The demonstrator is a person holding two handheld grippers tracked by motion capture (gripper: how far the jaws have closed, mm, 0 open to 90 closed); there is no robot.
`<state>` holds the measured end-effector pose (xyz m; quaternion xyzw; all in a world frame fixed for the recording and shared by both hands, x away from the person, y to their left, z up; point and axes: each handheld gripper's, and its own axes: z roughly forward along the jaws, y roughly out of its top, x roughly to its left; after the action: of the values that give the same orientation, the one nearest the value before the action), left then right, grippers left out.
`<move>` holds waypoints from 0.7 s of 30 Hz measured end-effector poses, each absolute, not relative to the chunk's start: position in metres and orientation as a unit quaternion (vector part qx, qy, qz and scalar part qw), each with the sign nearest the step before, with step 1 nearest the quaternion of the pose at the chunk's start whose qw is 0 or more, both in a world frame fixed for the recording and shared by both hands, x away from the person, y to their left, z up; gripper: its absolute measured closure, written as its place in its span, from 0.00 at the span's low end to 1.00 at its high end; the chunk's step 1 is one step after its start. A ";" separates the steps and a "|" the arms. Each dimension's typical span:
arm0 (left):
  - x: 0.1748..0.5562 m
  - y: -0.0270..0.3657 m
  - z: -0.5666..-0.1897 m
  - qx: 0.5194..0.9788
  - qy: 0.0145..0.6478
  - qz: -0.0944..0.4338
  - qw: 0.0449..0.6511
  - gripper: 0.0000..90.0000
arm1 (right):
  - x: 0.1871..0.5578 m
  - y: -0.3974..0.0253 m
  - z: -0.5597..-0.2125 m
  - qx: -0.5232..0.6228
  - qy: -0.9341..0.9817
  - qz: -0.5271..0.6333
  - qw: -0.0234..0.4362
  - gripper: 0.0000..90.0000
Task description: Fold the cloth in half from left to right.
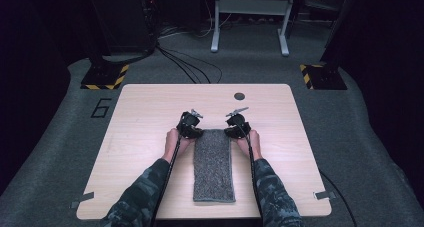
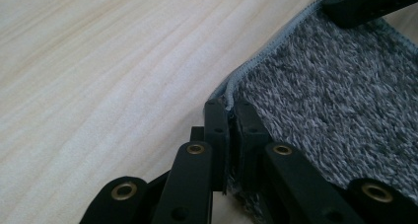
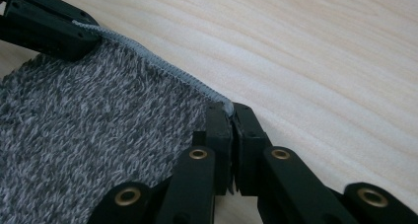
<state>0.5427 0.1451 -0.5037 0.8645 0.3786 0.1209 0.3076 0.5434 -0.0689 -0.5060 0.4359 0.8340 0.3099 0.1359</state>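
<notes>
Two black two-jaw grippers are working the far end of the grey, fuzzy, rectangular towel (image 1: 214,164), and I am holding one in each hand. My left gripper (image 1: 190,125) is pinching the towel's far left corner: in the left gripper view (image 2: 229,116) its jaws are pressing together with the pale stitched hem (image 2: 256,61) caught between them. My right gripper (image 1: 236,125) is doing the same at the towel's far right corner; in the right gripper view (image 3: 231,118) its jaws are closing tight on the hem (image 3: 162,68) where it ends.

Each gripper view is also catching the other gripper at the opposite end of that hem, sitting on the far edge of the towel (image 2: 345,110).

Moving outward, my left hand (image 1: 173,139) is lying just left of the towel's far end, and my right hand (image 1: 253,143) just right of it, with camouflage sleeves (image 1: 142,189) trailing back along both long sides of the towel. The towel is lying flat, lengthwise, on the light wooden table (image 1: 150,107), its near short edge stopping close to the table's near rim. A small dark round hole (image 1: 239,96) is sitting in the tabletop beyond the towel, slightly to its right. Grey carpet floor (image 1: 380,152) is surrounding the table.
</notes>
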 end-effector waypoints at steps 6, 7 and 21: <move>0.544 0.150 -0.494 0.853 0.381 0.135 0.329 0.95 | 0.543 -0.070 -0.499 0.424 0.829 0.326 0.166 0.97; 0.544 0.151 -0.492 0.853 0.380 0.137 0.332 0.95 | 0.542 -0.069 -0.496 0.427 0.826 0.327 0.167 0.97; 0.548 0.155 -0.464 0.840 0.373 0.171 0.355 0.95 | 0.545 -0.070 -0.461 0.411 0.813 0.356 0.206 0.98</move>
<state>0.5477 0.1553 -0.4642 0.8400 0.3726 0.1712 0.3554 0.5448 -0.0697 -0.4609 0.4115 0.8134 0.3560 0.2057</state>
